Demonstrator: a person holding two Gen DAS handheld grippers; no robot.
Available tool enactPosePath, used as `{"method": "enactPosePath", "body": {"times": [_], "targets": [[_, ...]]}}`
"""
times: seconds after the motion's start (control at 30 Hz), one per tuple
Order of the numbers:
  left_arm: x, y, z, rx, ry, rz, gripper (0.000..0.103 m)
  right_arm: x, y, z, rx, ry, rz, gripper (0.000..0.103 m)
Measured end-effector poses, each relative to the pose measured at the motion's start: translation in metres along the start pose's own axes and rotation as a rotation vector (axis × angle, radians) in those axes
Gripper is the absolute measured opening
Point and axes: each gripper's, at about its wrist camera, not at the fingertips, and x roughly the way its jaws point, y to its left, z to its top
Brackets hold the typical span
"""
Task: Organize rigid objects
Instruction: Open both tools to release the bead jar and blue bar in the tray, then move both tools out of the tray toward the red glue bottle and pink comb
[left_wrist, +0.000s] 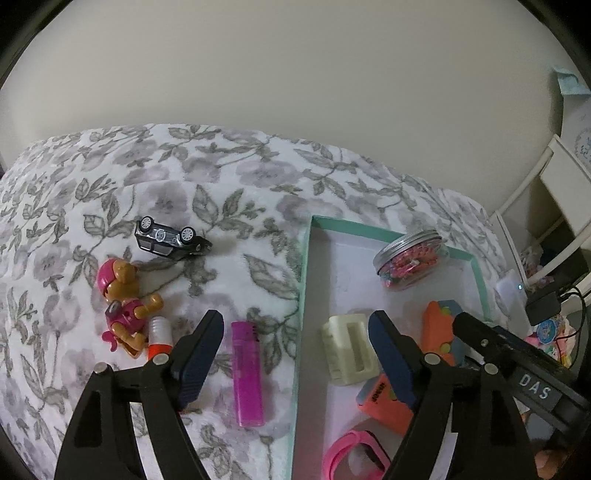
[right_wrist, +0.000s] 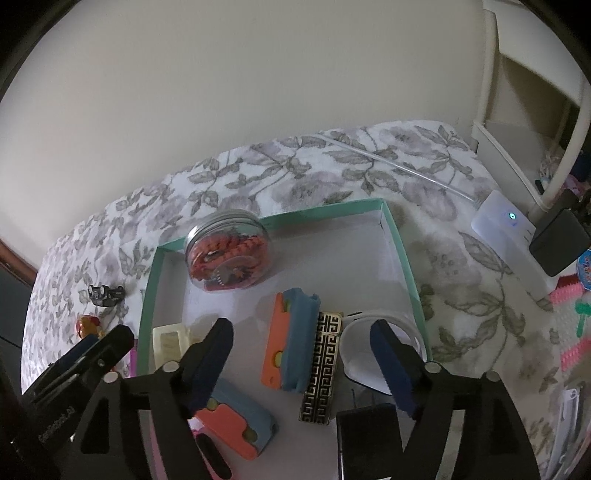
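Observation:
My left gripper (left_wrist: 295, 328) is open and straddles the left wall of the teal-rimmed tray (left_wrist: 303, 295). Between its fingers a purple lighter (left_wrist: 246, 373) lies on the floral blanket and a cream plastic block (left_wrist: 349, 349) lies in the tray. My right gripper (right_wrist: 303, 332) hangs open over the tray (right_wrist: 402, 251). Under it sit an orange-and-blue toy (right_wrist: 295, 339), a gold-and-black patterned lighter (right_wrist: 319, 369) and a white band (right_wrist: 354, 365). Neither gripper touches anything. An upturned toy car (left_wrist: 170, 238), a pink pup figure (left_wrist: 123, 302) and a white-and-orange tube (left_wrist: 159, 334) lie on the blanket.
In the tray there are also a lidded jar of red pieces (right_wrist: 229, 251), a second orange-and-blue toy (right_wrist: 236, 424), a black block (right_wrist: 365, 432) and a pink strap (left_wrist: 354, 458). A white device (right_wrist: 506, 221), a black adapter (right_wrist: 557, 240) and shelving stand to the right. A wall runs behind.

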Motion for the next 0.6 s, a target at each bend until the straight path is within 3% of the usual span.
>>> {"method": "enactPosePath", "body": {"times": [0.1, 0.2, 0.6], "targets": [[0.0022, 0.0008, -0.0006, 0.005, 0.008, 0.007, 0.084, -0.0002, -0.0007, 0.0003, 0.001, -0.003, -0.006, 0.089], [0.0024, 0.0011, -0.0013, 0.008, 0.005, 0.017, 0.097, -0.0007, -0.0004, 0.0001, -0.003, -0.004, -0.012, 0.093], [0.0025, 0.0044, -0.0023, 0.021, 0.001, 0.068, 0.101, -0.0006, 0.0016, -0.001, -0.032, 0.003, -0.032, 0.102]]}}
